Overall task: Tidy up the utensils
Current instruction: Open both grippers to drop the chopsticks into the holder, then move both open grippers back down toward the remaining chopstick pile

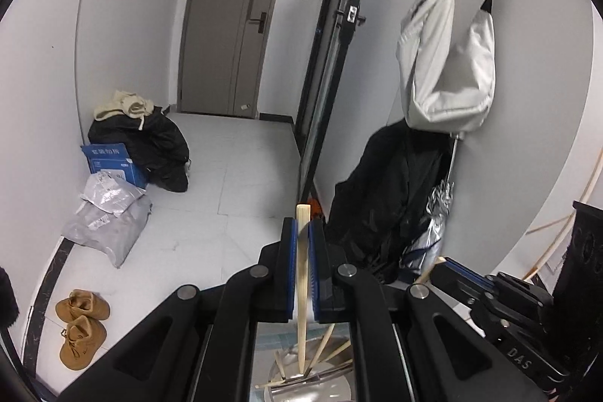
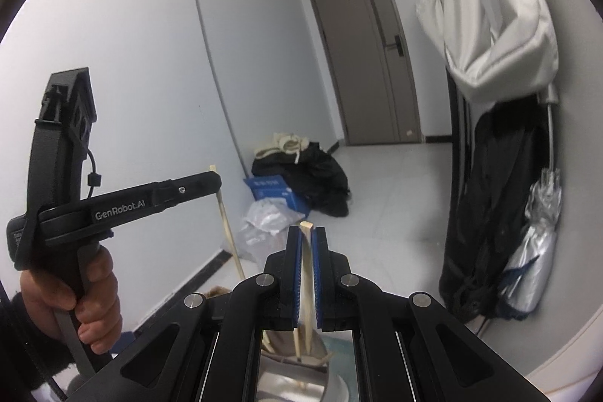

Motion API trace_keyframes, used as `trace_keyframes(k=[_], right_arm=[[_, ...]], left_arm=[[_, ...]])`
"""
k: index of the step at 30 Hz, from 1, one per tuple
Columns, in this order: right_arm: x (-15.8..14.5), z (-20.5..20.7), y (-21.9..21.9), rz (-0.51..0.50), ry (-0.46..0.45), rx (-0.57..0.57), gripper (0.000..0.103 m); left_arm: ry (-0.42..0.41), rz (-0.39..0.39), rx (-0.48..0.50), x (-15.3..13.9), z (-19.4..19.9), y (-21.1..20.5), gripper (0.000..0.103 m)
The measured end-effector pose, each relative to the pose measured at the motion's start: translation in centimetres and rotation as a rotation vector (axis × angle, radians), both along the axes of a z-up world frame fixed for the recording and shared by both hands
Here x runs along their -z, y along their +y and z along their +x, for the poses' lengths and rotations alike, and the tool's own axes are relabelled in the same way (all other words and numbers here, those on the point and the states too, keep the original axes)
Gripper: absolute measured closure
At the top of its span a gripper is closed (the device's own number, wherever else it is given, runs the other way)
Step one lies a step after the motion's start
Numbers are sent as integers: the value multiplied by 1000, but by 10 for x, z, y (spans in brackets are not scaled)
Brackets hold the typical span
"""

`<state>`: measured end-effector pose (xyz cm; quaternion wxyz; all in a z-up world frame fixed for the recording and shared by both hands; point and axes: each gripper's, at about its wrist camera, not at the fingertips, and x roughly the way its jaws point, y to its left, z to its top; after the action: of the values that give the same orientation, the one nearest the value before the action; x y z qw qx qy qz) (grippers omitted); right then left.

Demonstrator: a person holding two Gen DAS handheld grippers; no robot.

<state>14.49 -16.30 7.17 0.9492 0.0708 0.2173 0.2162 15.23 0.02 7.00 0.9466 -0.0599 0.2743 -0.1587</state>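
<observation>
Both grippers are clamping upright chopsticks — left gripper (image 1: 302, 232), right gripper (image 2: 308, 240) — risking tangling with loose sticks (image 1: 320, 360) below if tilted.

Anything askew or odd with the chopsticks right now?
Yes. Loose chopsticks lie crisscrossed at odd angles in the metal container below. The left tool and right tool each clamp one chopstick upright: and.
</observation>
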Motion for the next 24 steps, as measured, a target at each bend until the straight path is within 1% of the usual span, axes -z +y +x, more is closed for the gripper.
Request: trace_keyframes(k=[1, 4, 6, 7, 8, 9, 11, 13, 14, 15, 17, 19, 21, 23, 24], right_arm=[[4, 1, 1, -7, 8, 0, 98], [19, 4, 5, -5, 50, -20, 98], [27, 5, 7, 0, 85, -35, 95], [33, 6, 9, 2, 114, -42, 95], [38, 8, 11, -3, 139, -45, 95], [41, 7, 12, -7, 146, -46, 95], [44, 0, 14, -11, 152, -50, 95], [45, -7, 13, -10, 153, -40, 94], [44, -10, 11, -1, 155, -36, 92], [43, -16, 8, 12, 158, -27, 88], [39, -25, 3, 21, 158, -5, 84], [35, -34, 0, 29, 148, 11, 83], [32, -46, -3, 37, 148, 25, 83], [30, -55, -5, 40, 147, 34, 83], [29, -63, -5, 36, 143, 44, 82]], left_arm=[[7, 8, 5, 3, 0, -1, 101], [24, -3, 28, 9, -2, -2, 101], [56, -6, 35, 14, -4, 0, 99], [66, -2, 34, 15, -4, -1, 95], [79, 8, 21, 16, -5, 0, 94], [90, 12, 11, 18, -7, 1, 91], [104, 16, 1, 18, -13, 3, 86], [103, 24, -16, 17, -18, 5, 77], [106, 35, -28, 17, -22, 5, 74], [108, 43, -37, 17, -26, 6, 72], [111, 55, -54, 17, -34, 8, 70], [112, 60, -54, 17, -43, 8, 61], [111, 74, -75, 17, -54, 8, 54], [109, 64, -91, 16, -65, 11, 49], [112, 63, -99, 16, -69, 11, 45]])
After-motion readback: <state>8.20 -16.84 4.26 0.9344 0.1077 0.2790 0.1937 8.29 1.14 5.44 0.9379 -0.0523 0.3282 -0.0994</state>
